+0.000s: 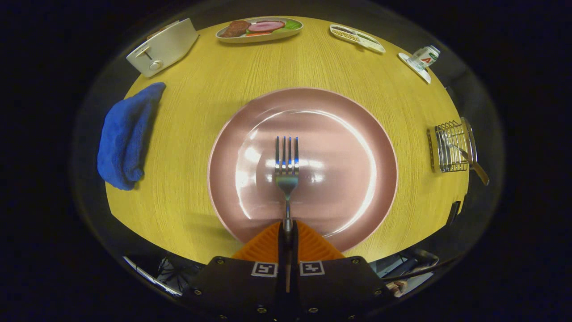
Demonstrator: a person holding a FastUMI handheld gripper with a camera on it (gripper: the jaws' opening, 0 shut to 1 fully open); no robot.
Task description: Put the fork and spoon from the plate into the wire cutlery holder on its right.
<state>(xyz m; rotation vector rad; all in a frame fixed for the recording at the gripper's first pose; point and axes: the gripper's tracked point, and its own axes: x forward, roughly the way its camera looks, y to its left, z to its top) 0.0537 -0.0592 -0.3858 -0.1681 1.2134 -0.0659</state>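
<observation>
Scene is lit brightly from overhead. Strong curved glare bands are seen on the pink plate (pixel 348 134), and highlights on the fork (pixel 286 165) tines. Soft shadows are cast beside the blue cloth (pixel 123 138) and toaster (pixel 161 47). Heavy fisheye bending is noted toward the rim, where the wire cutlery holder (pixel 451 146) is warped. Centre is sharp.

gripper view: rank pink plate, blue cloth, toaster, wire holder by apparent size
1. pink plate, nearest
2. blue cloth
3. toaster
4. wire holder
Toaster sits farther off, so its rank is unsure. The fingers are shut on the fork.
</observation>
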